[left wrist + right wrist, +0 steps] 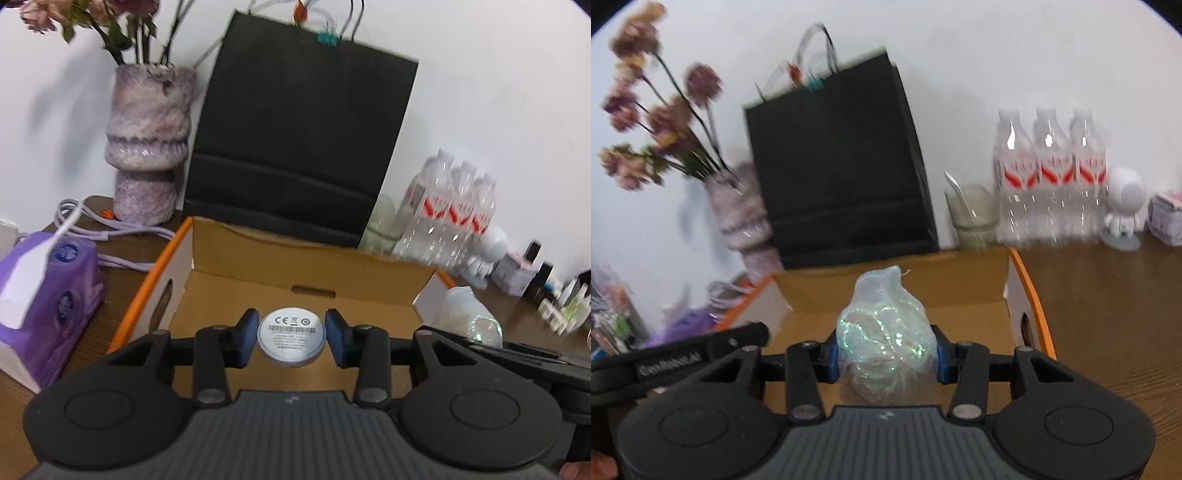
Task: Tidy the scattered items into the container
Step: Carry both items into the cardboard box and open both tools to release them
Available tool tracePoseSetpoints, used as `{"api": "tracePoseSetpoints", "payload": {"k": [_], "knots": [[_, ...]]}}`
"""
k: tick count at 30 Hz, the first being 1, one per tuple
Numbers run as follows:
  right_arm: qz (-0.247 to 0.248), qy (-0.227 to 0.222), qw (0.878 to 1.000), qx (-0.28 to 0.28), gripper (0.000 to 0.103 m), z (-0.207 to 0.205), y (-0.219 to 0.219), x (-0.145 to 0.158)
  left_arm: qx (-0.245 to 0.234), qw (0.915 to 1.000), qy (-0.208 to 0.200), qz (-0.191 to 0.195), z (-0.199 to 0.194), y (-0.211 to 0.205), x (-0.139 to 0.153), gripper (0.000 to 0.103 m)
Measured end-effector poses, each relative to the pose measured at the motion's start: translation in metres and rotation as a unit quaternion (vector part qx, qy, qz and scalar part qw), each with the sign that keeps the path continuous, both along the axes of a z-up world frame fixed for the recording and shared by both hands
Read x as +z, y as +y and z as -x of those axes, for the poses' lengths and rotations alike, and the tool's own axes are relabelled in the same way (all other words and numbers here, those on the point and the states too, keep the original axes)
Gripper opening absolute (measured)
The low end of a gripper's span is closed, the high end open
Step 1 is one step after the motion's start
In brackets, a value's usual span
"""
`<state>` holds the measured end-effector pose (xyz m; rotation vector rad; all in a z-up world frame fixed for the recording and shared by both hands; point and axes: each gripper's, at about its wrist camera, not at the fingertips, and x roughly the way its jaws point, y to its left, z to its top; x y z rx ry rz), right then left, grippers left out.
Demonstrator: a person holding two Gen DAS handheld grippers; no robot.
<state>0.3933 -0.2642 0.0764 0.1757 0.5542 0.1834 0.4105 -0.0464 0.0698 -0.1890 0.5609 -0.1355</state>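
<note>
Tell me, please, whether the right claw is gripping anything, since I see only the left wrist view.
Observer: Yes, the right claw is shut on a translucent glittery fabric pouch, with its blue pads pressing both sides.
Operator: Is it over the container?
Observer: It hangs above the open brown cardboard box with orange edging; the pouch shows against the box's floor and rear flap.
Operator: Is there anything on the box's right wall?
Observer: A round cut-out hole shows in that white wall.
</note>
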Motion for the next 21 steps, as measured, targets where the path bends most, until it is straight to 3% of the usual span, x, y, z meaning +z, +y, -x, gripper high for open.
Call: {"api": "tracePoseSetpoints", "payload": {"k": [6, 7, 8, 10, 11, 12, 16, 21], "knots": [[0.027, 0.029, 0.999, 0.012, 0.046, -0.009, 0.012, -0.020, 0.011, 0.9997, 0.011, -0.017, -0.005, -0.002, -0.013, 0.041], [0.031, 0.030, 0.999, 0.013, 0.049, -0.009, 0.012, -0.019, 0.015, 0.9996, 0.013, -0.018, -0.005, -0.002, -0.013, 0.045], [0.038, 0.030, 0.999, 0.013, 0.054, -0.008, 0.014, -0.019, 0.021, 0.9995, 0.016, -0.016, -0.005, 0.000, -0.013, 0.066], [0.057, 0.029, 0.998, 0.011, 0.079, -0.006, 0.016, -0.015, 0.032, 0.9991, 0.026, -0.007, -0.005, 0.002, -0.012, 0.103], [0.067, 0.027, 0.997, 0.006, 0.100, -0.005, 0.017, -0.013, 0.036, 0.9991, 0.024, -0.005, -0.004, 0.003, -0.011, 0.103], [0.077, 0.023, 0.997, 0.003, 0.103, -0.003, 0.017, -0.010, 0.036, 0.9991, 0.020, -0.009, -0.003, 0.002, -0.009, 0.103], [0.089, 0.023, 0.996, 0.005, 0.103, 0.001, 0.016, -0.001, 0.037, 0.9986, 0.012, -0.035, 0.001, -0.004, -0.004, 0.103], [0.081, 0.029, 0.996, 0.005, 0.103, 0.002, 0.009, 0.003, 0.039, 0.9988, 0.011, -0.028, 0.004, -0.003, 0.000, 0.103]]}}
